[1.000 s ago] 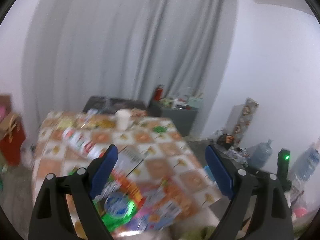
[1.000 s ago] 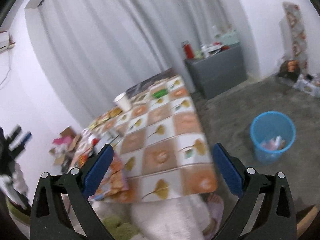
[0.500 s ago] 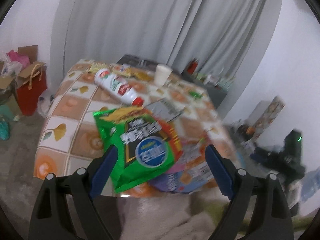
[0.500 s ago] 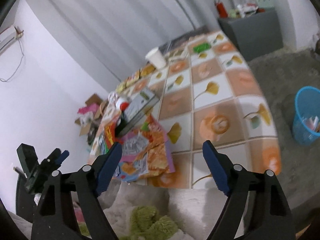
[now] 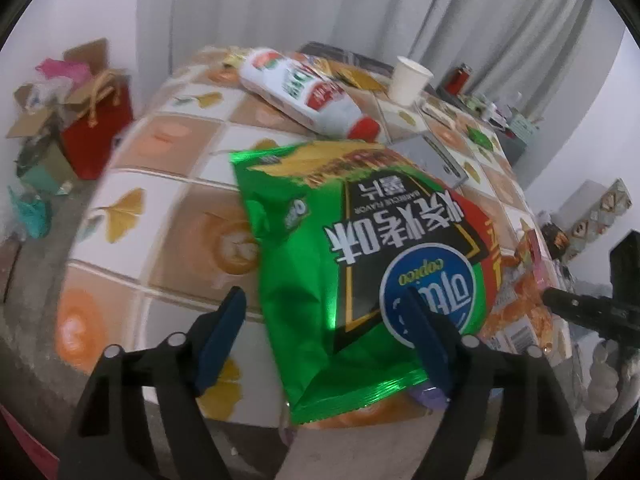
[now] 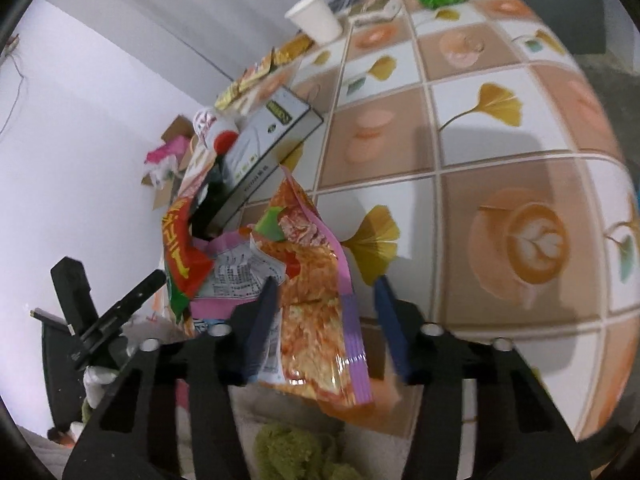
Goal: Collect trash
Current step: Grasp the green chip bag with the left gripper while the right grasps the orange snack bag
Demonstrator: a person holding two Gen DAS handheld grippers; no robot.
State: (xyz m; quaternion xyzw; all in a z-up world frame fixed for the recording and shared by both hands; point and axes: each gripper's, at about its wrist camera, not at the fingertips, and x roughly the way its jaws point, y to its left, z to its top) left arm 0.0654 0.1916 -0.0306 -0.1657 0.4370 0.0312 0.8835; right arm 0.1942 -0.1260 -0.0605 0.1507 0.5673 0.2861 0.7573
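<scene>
A green chip bag [image 5: 360, 260] lies at the near edge of the tiled table [image 5: 160, 208], overlapping an orange and pink snack bag [image 6: 316, 300]. My left gripper [image 5: 324, 336] hovers low over the green bag's near end. Its jaws are closing, with one pad above the bag and the other off its left side, neither pressing. My right gripper [image 6: 326, 316] straddles the orange bag with its jaws closing. The right pad is still clear of the bag's purple edge.
A white bottle with a red cap [image 5: 304, 88], a paper cup [image 5: 410, 80] and a grey box [image 6: 272, 136] lie further back on the table. Small wrappers [image 6: 260, 72] line the far edge. A red bag [image 5: 96, 132] and cardboard stand on the floor at left.
Both grippers have come down and tilted toward the table's near edge. The green bag now sits between the left jaws and the orange bag between the right. The right jaws have narrowed a lot.
</scene>
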